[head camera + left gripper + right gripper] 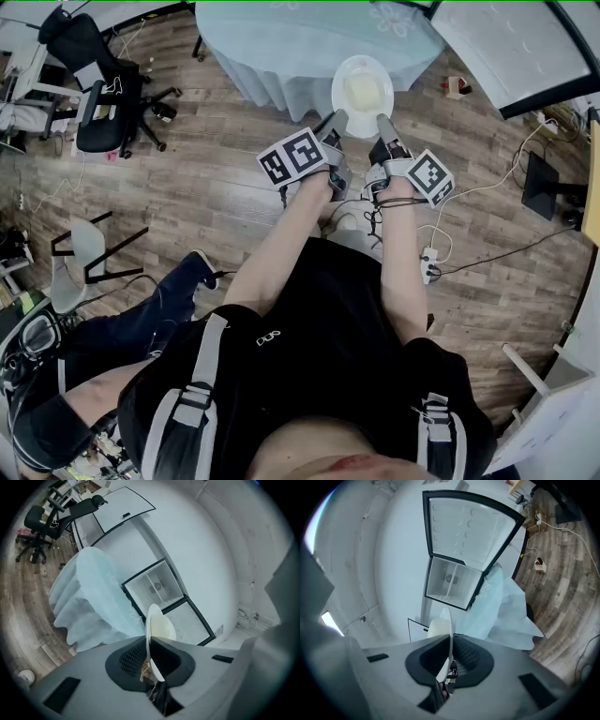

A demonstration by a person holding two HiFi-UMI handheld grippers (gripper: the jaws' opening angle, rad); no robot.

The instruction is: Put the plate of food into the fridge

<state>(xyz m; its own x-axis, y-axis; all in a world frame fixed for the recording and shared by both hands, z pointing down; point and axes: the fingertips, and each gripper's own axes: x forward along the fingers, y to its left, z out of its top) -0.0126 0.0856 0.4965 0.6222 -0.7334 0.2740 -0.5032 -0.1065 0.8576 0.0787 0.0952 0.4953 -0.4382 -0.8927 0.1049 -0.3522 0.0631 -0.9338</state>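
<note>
A white plate point(362, 82) with pale food on it is held out in front of me, in the air beside the table. My left gripper point(336, 122) is shut on the plate's left rim, and my right gripper point(383, 125) is shut on its right rim. In the left gripper view the plate point(157, 630) stands edge-on between the dark pads. The right gripper view shows the plate's rim point(448, 630) pinched the same way. The fridge point(450, 581) stands open ahead, its door point(468, 527) swung wide and its white inside bare.
A round table under a pale blue cloth point(300, 42) is just ahead of the plate. An office chair point(98, 84) stands at the far left, and a person's legs point(141, 323) are at the lower left. Cables point(487, 187) lie on the wooden floor at the right.
</note>
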